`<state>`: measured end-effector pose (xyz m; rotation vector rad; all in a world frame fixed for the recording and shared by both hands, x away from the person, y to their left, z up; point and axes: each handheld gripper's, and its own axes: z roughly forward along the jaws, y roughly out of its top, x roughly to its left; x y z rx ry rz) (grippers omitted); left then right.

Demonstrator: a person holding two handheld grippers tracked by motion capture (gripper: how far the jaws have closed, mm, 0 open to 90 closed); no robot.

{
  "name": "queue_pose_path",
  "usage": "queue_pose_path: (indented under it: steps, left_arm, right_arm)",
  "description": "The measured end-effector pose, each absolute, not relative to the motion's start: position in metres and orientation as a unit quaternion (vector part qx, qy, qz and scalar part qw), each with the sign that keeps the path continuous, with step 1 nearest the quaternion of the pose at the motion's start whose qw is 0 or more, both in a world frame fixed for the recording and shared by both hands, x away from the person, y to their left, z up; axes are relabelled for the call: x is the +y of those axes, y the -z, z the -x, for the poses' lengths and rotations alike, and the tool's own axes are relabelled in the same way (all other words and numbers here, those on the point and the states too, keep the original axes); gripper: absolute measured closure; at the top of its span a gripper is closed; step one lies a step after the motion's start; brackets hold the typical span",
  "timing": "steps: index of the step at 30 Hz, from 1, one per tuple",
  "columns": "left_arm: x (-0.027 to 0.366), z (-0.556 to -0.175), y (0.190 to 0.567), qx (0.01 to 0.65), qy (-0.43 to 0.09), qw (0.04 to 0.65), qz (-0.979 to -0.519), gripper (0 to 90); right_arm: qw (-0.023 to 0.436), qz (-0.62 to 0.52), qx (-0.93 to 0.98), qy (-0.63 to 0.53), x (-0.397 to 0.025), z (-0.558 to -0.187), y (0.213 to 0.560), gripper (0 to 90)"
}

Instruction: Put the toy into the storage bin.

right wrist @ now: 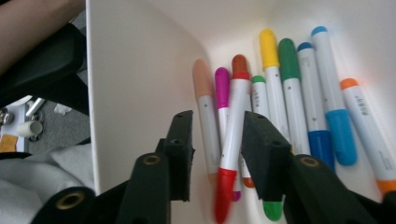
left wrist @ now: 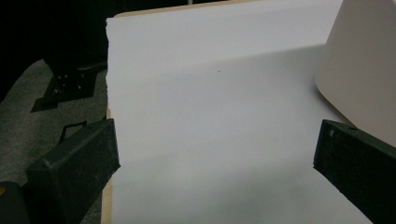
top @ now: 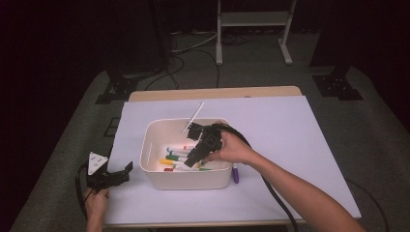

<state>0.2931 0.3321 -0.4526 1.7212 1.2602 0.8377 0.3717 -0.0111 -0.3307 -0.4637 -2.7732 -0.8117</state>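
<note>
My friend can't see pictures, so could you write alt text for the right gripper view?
Two black jaws of the right gripper straddle a red marker inside a white bin. Beside it lie peach, pink, green, yellow, blue and orange markers.

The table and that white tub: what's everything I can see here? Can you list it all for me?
Bin: one, cream-white, middle of the table.
Markers in the bin: about nine, white barrels with caps in peach, magenta, green, yellow, blue and orange, lying side by side.
Red marker: one, between the right tongs' jaws.
Purple marker: one, on the table just right of the bin.
White stick: one, leaning over the bin's far rim.
White sheet: one, covering the table.
Metal stand: one, pale, on the floor behind.
Left tongs: black, open, near the table's left edge.
Right tongs: black, inside the bin, around the red marker.
Right hand: over the bin.
</note>
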Motion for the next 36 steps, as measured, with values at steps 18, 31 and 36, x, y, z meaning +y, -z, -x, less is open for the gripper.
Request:
queue_pose_path:
  steps: [18,31,36]
  left_arm:
    - [0.331,-0.293,0.453,0.501,-0.335,0.406,-0.687,0.0]
    - [0.331,-0.294,0.453,0.503,-0.336,0.406,-0.685,0.0]
    - [0.332,-0.294,0.453,0.504,-0.335,0.407,-0.684,0.0]
  right_arm:
    - [0.041,0.248,-0.887,0.388,-0.155,-0.353,0.283,50.3]
    - [0.035,0.320,-0.877,0.357,-0.191,-0.355,0.358,48.7]
    - [0.019,0.329,-0.883,0.335,-0.178,-0.357,0.388,48.6]
